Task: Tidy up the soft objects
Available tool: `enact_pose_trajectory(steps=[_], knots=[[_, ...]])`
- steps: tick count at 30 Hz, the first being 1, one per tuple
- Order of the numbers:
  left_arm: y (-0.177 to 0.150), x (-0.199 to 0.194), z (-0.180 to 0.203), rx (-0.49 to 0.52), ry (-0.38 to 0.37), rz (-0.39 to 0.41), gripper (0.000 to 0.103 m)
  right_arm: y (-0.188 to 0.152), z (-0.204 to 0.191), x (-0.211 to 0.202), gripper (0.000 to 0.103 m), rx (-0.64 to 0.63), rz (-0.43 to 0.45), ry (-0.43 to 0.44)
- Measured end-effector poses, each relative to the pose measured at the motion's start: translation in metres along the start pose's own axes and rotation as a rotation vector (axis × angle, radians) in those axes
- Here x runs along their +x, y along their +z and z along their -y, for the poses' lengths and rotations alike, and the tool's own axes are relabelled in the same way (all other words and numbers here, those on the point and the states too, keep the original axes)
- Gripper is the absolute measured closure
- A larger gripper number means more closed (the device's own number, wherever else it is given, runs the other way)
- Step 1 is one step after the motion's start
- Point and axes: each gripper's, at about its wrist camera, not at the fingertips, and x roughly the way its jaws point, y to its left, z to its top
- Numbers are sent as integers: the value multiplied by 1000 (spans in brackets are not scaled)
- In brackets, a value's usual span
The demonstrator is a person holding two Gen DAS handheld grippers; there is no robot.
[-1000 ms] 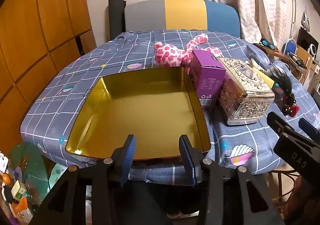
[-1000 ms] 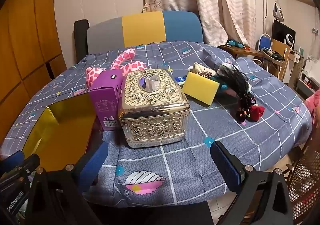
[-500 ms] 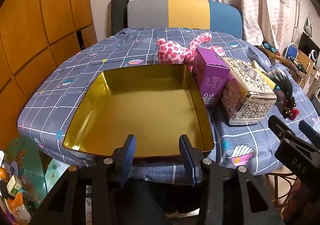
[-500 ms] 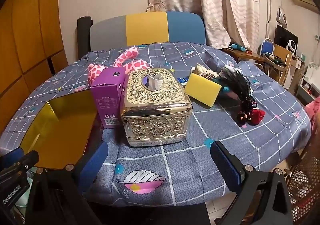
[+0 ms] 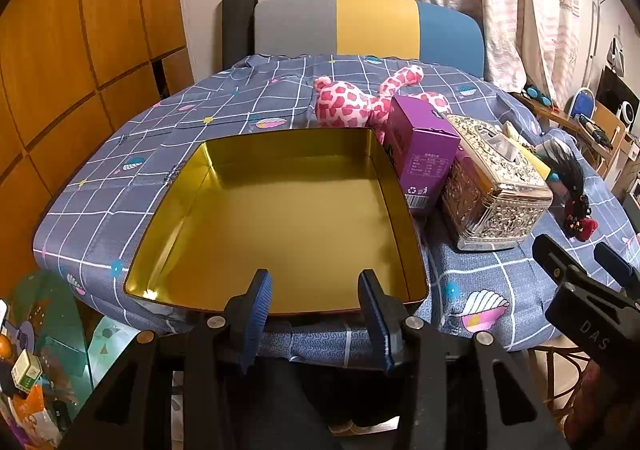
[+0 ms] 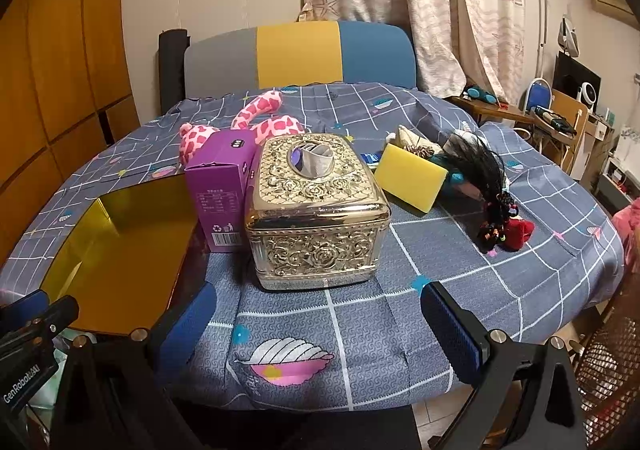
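My left claw (image 5: 315, 304) hovers spread and empty over the gold tin's (image 5: 168, 205) near rim; the pink plush (image 5: 344, 105) lies beyond its far edge. My right claw (image 6: 320, 324) gapes wide, empty.

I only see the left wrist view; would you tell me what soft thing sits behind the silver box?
Observer: A yellow sponge, propped at a tilt just right of the box.
Operator: Thank you. Is the right gripper holding anything?
Observer: No. The right gripper is wide open and empty, short of the box.
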Motion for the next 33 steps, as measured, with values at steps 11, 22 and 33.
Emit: enact_pose_trajectory(steps=[11,22,33], knots=[[0,0,-1,-1,1,0,58,0,-3,1,0,-13,-3,3],[-1,2,-1,-4,-8,-7,58,-1,-2,1,0,-9,-3,16],[-1,2,-2,-6,-11,-6,58,-1,-2,1,0,-14,-1,22]])
